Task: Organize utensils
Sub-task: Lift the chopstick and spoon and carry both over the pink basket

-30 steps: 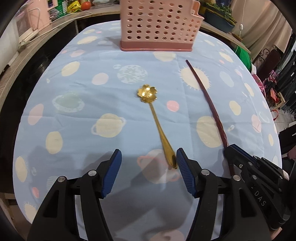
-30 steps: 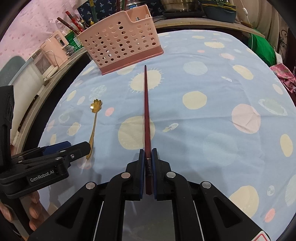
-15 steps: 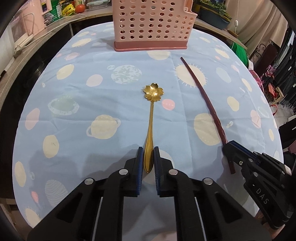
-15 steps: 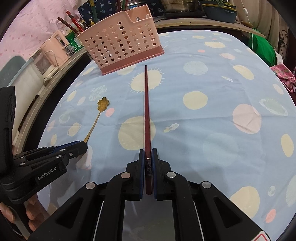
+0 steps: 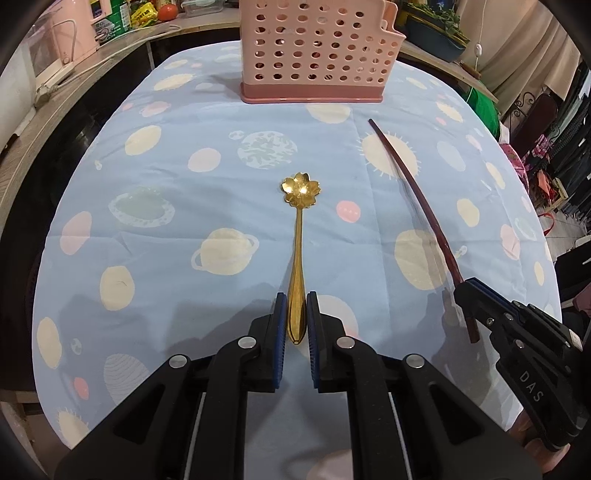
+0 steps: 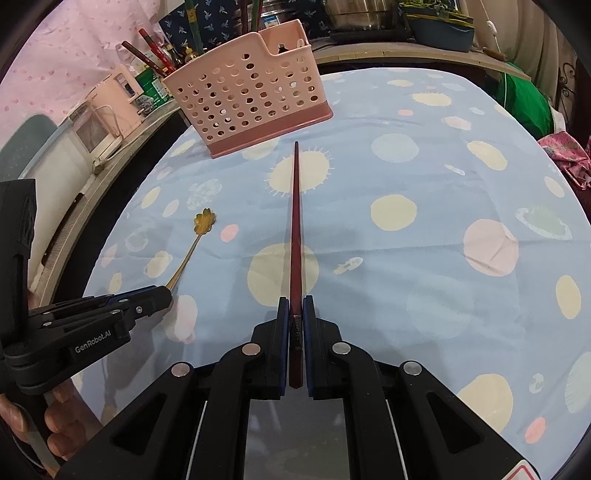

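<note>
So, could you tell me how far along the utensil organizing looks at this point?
Early stage. Done: nothing from the table is visibly in the pink basket yet, though its interior is mostly hidden. In hand: the left gripper is closed on the gold spoon handle, and the right gripper is clamped on the red chopstick. Left: carry both to the basket and drop them in.

A home kitchen-dining corner: planet-print tablecloth (image 5: 177, 206), cluttered counter (image 5: 122, 40) with pink appliance (image 6: 107, 110), steel pot (image 6: 354, 14).
</note>
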{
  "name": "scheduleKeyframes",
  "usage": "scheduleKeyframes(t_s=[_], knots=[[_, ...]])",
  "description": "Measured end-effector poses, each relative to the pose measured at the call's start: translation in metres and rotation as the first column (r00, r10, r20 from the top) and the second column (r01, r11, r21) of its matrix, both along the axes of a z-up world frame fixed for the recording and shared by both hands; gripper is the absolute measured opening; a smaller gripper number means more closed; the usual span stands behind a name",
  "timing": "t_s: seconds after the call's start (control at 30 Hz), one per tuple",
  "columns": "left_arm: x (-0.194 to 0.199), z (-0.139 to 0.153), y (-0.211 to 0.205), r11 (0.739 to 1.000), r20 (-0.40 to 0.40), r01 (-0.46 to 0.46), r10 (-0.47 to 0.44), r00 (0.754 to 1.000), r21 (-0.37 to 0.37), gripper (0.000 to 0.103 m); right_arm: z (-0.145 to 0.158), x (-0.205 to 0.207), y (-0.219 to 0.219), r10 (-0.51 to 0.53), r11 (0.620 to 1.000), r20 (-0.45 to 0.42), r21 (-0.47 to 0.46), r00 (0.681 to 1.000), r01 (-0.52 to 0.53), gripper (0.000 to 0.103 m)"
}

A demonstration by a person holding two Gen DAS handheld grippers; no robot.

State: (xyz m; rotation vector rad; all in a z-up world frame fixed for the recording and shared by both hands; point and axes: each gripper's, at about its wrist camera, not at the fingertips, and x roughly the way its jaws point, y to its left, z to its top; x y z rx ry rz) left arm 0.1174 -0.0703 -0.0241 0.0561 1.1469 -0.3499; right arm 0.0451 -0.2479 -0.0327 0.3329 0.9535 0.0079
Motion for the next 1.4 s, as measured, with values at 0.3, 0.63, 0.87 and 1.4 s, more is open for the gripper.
scheduleKeyframes(t_s=[0.3, 0.63, 0.87, 1.4], knots=[[0.003, 0.021, 0.012, 0.999, 0.037, -0.024, 0.025, 0.999, -0.028, 0.010, 0.020, -0.002, -0.006, -0.016, 1.000, 0.046, 0.008, 0.999, 0.016, 0.007], [0.008, 0.056, 0.022, 0.996, 0.105, -0.048, 0.055, 0.993, -0.070, 0.009, 0.056, 0.000, -0.020, -0.046, 0.999, 0.133, 0.015, 0.990, 0.045, 0.007], [0.015, 0.075, 0.025, 0.995, 0.137, -0.054, 0.066, 0.988, -0.088, 0.001, 0.084, 0.001, -0.030, -0.067, 0.998, 0.205, 0.019, 0.976, 0.064, 0.007], [0.026, 0.098, 0.032, 0.994, 0.173, -0.058, 0.073, 0.982, -0.090, 0.001, 0.128, 0.008, -0.045, -0.095, 0.996, 0.307, 0.032, 0.947, 0.089, 0.007]])
